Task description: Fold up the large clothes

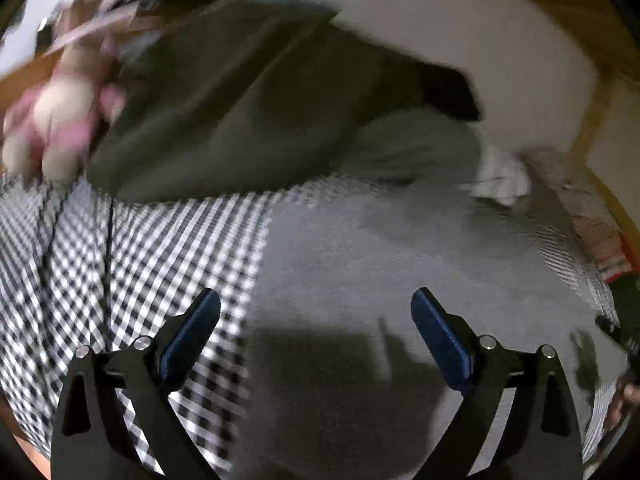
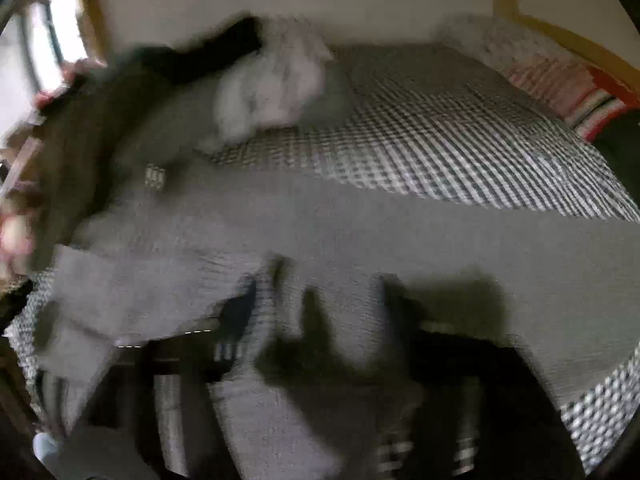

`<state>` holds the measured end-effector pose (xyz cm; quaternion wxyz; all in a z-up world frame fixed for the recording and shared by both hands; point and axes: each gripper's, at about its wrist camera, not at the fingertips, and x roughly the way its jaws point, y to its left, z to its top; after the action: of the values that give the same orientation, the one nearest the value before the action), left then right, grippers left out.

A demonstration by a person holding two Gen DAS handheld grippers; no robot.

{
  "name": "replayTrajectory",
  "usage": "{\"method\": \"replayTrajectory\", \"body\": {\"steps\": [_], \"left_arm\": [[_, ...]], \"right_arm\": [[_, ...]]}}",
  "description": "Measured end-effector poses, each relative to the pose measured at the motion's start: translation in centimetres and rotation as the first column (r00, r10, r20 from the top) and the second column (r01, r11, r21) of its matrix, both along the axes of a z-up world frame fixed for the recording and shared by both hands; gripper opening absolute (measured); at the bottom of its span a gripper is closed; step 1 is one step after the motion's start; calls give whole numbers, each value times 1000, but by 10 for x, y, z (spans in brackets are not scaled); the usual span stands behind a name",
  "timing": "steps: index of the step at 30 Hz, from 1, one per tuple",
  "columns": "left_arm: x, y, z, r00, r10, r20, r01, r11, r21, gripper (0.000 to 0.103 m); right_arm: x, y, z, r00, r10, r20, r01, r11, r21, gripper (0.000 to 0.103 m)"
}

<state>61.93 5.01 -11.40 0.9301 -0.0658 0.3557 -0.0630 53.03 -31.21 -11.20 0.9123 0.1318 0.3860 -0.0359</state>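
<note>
Left hand-held gripper: we see its blue-padded fingers spread wide with nothing between them, poised above the grey garment.

Right hand-held gripper: we cannot tell its state. The right wrist view is heavily blurred, and only dark smears show low in the picture where the fingers should be, with grey cloth bunched around them.

Grey garment: it lies spread across the bed, covering the checked bedcover from the near edge toward the middle. In the right wrist view a sleeve-like piece with a ribbed end trails off to the left of the main body.

Beyond the grey garment: a dark olive garment lies heaped on its far side, next to a blurred pink and white shape that we cannot identify. A white crumpled cloth sits near the wall side.

Step in hand: we judge that we are early in the fold, with the grey garment laid out but not yet doubled over, and the left tool about to take an edge.

Next move: we should bring the left fingers down to the grey garment's near edge, pinch a single layer, and carry it across. The blur suggests fast motion, so slowing before the pinch would help.
</note>
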Motion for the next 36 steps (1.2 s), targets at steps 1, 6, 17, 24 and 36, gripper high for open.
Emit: {"method": "replayTrajectory", "body": {"steps": [1, 6, 17, 24, 36], "left_arm": [[-3, -11, 1, 1000, -27, 4, 27, 999, 17, 94], [12, -58, -46, 981, -61, -186, 98, 975, 198, 94], [14, -46, -69, 981, -47, -188, 92, 967, 236, 97], [16, -37, -73, 980, -83, -179, 121, 969, 214, 98], [-54, -135, 6, 926, -347, 151, 274, 890, 365, 98]], "right_arm": [[5, 23, 0, 998, 66, -25, -67, 997, -38, 82], [29, 69, -44, 964, 93, -248, -144, 970, -197, 79], [11, 66, -45, 966, 140, -219, -184, 963, -197, 92], [6, 35, -67, 959, 144, -246, -174, 979, -107, 94], [-82, -88, -18, 997, -54, -63, 61, 991, 119, 99]]}}
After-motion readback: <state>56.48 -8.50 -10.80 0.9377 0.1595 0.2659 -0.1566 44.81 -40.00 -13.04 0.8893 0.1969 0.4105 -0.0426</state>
